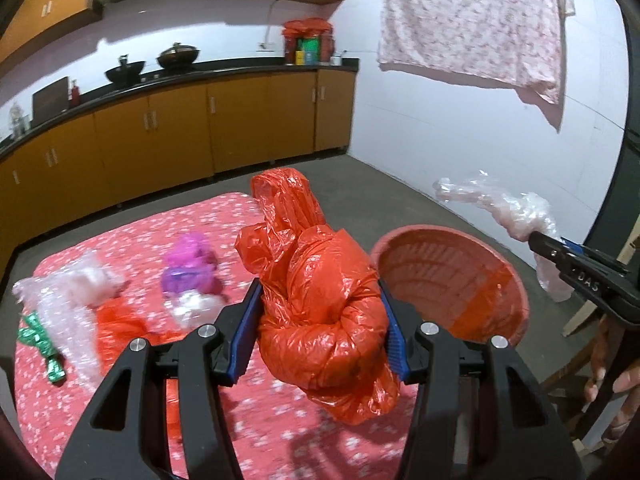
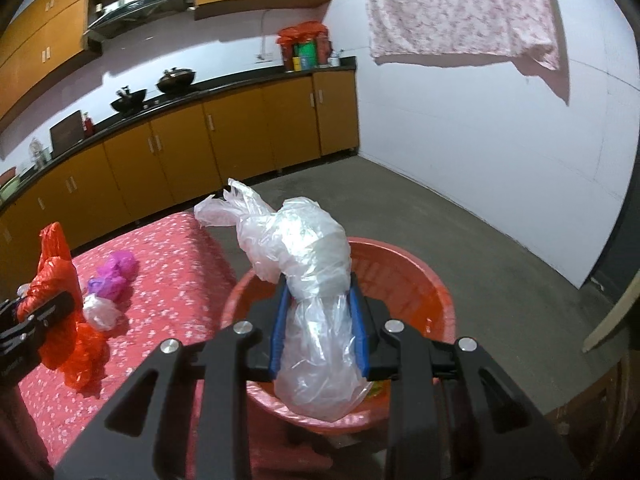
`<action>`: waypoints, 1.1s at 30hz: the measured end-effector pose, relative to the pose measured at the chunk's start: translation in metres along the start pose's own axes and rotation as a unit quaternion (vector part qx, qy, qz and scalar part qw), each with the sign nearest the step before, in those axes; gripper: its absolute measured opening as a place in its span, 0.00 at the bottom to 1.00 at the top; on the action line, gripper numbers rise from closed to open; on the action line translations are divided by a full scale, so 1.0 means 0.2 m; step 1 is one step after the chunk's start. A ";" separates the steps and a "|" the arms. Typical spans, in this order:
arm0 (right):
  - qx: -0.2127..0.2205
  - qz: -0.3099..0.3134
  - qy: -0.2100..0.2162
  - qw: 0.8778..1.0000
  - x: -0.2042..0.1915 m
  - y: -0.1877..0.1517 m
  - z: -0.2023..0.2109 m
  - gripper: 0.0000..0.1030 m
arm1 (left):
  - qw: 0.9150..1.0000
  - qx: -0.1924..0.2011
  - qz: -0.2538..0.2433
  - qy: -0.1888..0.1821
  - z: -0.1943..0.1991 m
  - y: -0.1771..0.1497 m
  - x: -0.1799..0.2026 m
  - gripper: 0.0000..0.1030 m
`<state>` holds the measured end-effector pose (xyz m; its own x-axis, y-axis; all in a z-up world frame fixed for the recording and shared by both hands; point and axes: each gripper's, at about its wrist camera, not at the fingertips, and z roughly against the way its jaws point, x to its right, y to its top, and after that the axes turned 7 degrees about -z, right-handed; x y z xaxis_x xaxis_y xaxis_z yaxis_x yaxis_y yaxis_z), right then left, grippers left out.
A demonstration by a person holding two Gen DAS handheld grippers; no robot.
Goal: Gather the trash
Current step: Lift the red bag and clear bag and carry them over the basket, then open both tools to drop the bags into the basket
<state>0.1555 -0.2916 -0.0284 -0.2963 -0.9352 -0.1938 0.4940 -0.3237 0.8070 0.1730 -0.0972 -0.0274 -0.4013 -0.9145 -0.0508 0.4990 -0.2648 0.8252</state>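
My left gripper (image 1: 320, 288) is shut on a crumpled orange plastic bag (image 1: 316, 300) and holds it above the red flowered table cloth (image 1: 280, 432), just left of the orange basin (image 1: 452, 280). My right gripper (image 2: 318, 284) is shut on a clear plastic bag (image 2: 308, 264) and holds it over the orange basin (image 2: 420, 280). The right gripper with the clear bag (image 1: 516, 216) also shows in the left wrist view. The orange bag (image 2: 56, 280) also shows in the right wrist view.
On the cloth lie a purple bag (image 1: 192, 268), a white bag (image 2: 100, 312), bubble wrap (image 1: 68, 296), a green ribbon (image 1: 40, 340) and a second orange bag (image 1: 124, 320). Kitchen cabinets (image 1: 160, 140) run behind. A floral cloth (image 1: 472, 20) hangs on the wall.
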 end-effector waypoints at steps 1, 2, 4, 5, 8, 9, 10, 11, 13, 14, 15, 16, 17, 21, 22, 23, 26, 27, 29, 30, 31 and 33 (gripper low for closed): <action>0.000 -0.004 -0.004 1.000 0.02 0.00 -0.01 0.27 | 1.000 0.000 -0.002 -0.005 -0.01 0.01 0.02 0.53; 0.000 -0.005 -0.007 1.000 0.04 0.01 -0.01 0.27 | 1.000 -0.001 -0.003 -0.009 -0.02 0.02 0.03 0.53; -0.001 -0.010 -0.012 1.000 0.07 0.01 -0.02 0.27 | 1.000 -0.002 -0.008 -0.018 -0.05 0.03 0.07 0.53; -0.001 -0.011 -0.014 1.000 0.07 0.01 -0.03 0.27 | 1.000 -0.003 -0.010 -0.022 -0.07 0.04 0.10 0.53; -0.003 -0.019 -0.019 1.000 0.10 0.01 -0.05 0.27 | 0.999 -0.008 -0.018 -0.036 -0.11 0.05 0.17 0.53; -0.004 -0.022 -0.021 1.000 0.11 0.01 -0.06 0.27 | 0.999 -0.009 -0.022 -0.041 -0.13 0.05 0.19 0.53; -0.005 -0.024 -0.022 0.999 0.12 0.01 -0.06 0.27 | 0.999 -0.010 -0.025 -0.045 -0.14 0.06 0.21 0.53; -0.006 -0.027 -0.024 0.999 0.13 0.01 -0.08 0.27 | 0.998 -0.011 -0.027 -0.049 -0.15 0.06 0.22 0.53; -0.006 -0.030 -0.025 0.999 0.15 0.02 -0.09 0.27 | 0.998 -0.012 -0.033 -0.057 -0.18 0.07 0.26 0.53; -0.006 -0.033 -0.027 0.999 0.17 0.02 -0.10 0.27 | 0.997 -0.013 -0.035 -0.061 -0.19 0.08 0.27 0.53; -0.007 -0.034 -0.028 0.999 0.17 0.02 -0.10 0.27 | 0.997 -0.014 -0.037 -0.066 -0.21 0.08 0.29 0.53; -0.007 -0.036 -0.029 0.999 0.18 0.03 -0.11 0.27 | 0.997 -0.014 -0.039 -0.069 -0.22 0.09 0.29 0.53; -0.008 -0.039 -0.030 0.999 0.19 0.03 -0.12 0.27 | 0.996 -0.015 -0.042 -0.072 -0.23 0.09 0.30 0.53; -0.010 -0.047 -0.035 0.998 0.21 0.03 -0.14 0.27 | 0.995 -0.020 -0.049 -0.081 -0.28 0.10 0.36 0.53; -0.010 -0.048 -0.035 0.998 0.22 0.03 -0.15 0.27 | 0.995 -0.021 -0.051 -0.083 -0.30 0.11 0.37 0.53; -0.011 -0.050 -0.036 0.998 0.23 0.03 -0.16 0.27 | 0.995 -0.022 -0.053 -0.086 -0.31 0.11 0.38 0.53; -0.011 -0.053 -0.036 0.998 0.24 0.04 -0.18 0.27 | 0.994 -0.027 -0.057 -0.092 -0.34 0.12 0.42 0.53; -0.011 -0.055 -0.035 0.998 0.25 0.04 -0.18 0.27 | 0.993 -0.029 -0.059 -0.093 -0.35 0.12 0.43 0.53; -0.012 -0.058 -0.034 0.998 0.26 0.05 -0.20 0.27 | 0.993 -0.031 -0.063 -0.096 -0.37 0.12 0.44 0.53; -0.012 -0.059 -0.033 0.998 0.27 0.05 -0.20 0.27 | 0.993 -0.031 -0.066 -0.098 -0.38 0.13 0.45 0.53; -0.011 -0.061 -0.032 0.998 0.27 0.06 -0.21 0.27 | 0.992 -0.031 -0.067 -0.099 -0.39 0.13 0.46 0.53; -0.012 -0.063 -0.029 0.998 0.28 0.06 -0.22 0.28 | 0.992 -0.032 -0.069 -0.101 -0.40 0.14 0.47 0.53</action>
<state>0.1812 -0.3534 -0.0541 -0.4034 -0.8772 -0.2603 0.4688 -0.4425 0.7645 0.2109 -0.2155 -0.0553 -0.6118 -0.7899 -0.0416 0.4732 -0.4076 0.7810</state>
